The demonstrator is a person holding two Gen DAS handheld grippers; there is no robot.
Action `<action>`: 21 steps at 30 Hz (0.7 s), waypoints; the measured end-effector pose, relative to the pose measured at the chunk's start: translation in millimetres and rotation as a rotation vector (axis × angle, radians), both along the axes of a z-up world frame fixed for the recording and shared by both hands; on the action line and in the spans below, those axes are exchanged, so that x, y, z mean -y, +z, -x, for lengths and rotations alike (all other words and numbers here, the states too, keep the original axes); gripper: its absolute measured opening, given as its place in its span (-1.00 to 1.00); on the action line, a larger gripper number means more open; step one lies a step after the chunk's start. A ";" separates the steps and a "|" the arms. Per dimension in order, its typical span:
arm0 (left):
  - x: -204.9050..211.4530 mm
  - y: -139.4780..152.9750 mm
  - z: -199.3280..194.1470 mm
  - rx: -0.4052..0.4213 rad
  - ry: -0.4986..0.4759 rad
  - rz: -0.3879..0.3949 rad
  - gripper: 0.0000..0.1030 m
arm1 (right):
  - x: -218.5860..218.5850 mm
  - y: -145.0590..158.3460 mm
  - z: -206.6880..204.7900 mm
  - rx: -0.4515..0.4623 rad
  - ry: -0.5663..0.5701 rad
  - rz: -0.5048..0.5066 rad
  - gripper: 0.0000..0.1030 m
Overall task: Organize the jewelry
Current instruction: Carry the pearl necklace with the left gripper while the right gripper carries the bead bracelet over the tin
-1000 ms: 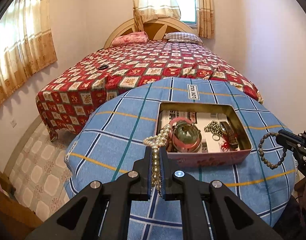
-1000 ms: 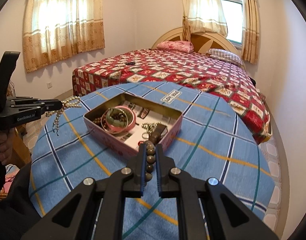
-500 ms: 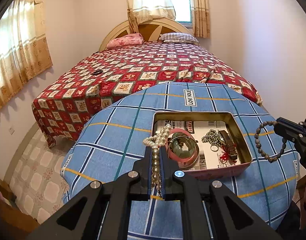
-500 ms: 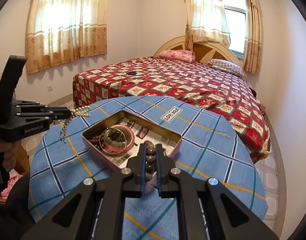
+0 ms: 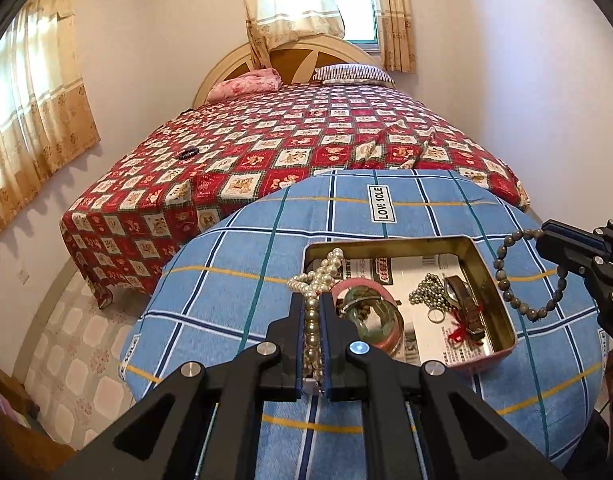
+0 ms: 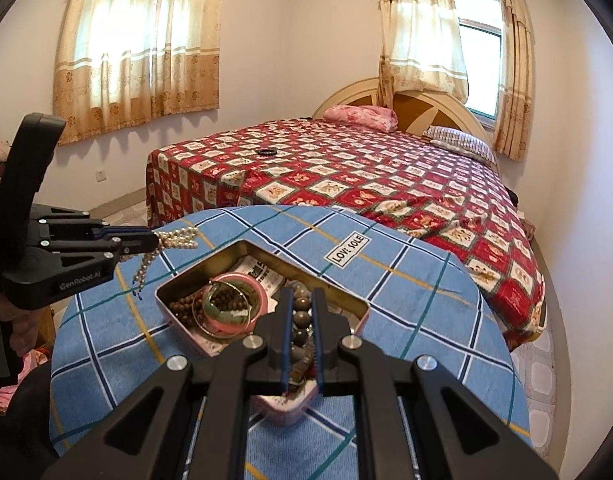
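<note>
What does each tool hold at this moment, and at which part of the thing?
The left tool pinches the pearl necklace across its bunched strands. The right tool pinches the grey bead bracelet at one side of its loop; the rest hangs free.

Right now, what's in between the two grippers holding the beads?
The open tin sits between them, seen best in the left wrist view: left hand-held gripper grips the pearl necklace, right hand-held gripper the grey bead bracelet.
</note>
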State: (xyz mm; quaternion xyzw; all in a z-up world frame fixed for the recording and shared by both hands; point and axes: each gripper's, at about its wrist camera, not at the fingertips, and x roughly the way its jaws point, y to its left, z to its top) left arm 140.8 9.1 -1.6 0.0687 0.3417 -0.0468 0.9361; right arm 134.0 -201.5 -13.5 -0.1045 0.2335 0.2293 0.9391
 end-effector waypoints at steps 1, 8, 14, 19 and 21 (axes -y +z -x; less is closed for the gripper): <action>0.1 -0.1 -1.7 0.000 0.001 -0.002 -0.89 | -1.6 0.3 -2.3 -0.002 0.002 -0.001 -0.79; 3.8 -0.5 -16.7 -0.003 0.001 -0.016 -0.89 | -9.5 -0.2 -14.5 -0.010 0.012 0.003 -0.79; 8.0 -2.7 -24.8 -0.006 0.004 -0.021 -0.89 | -13.4 -5.1 -23.6 -0.027 0.012 0.009 -0.79; 11.0 -8.2 -32.6 -0.015 0.007 -0.032 -0.89 | -13.8 -11.4 -30.6 -0.046 0.005 0.016 -0.79; 11.4 -10.5 -35.7 -0.019 0.010 -0.035 -0.89 | -12.8 -13.2 -34.0 -0.054 0.001 0.011 -0.79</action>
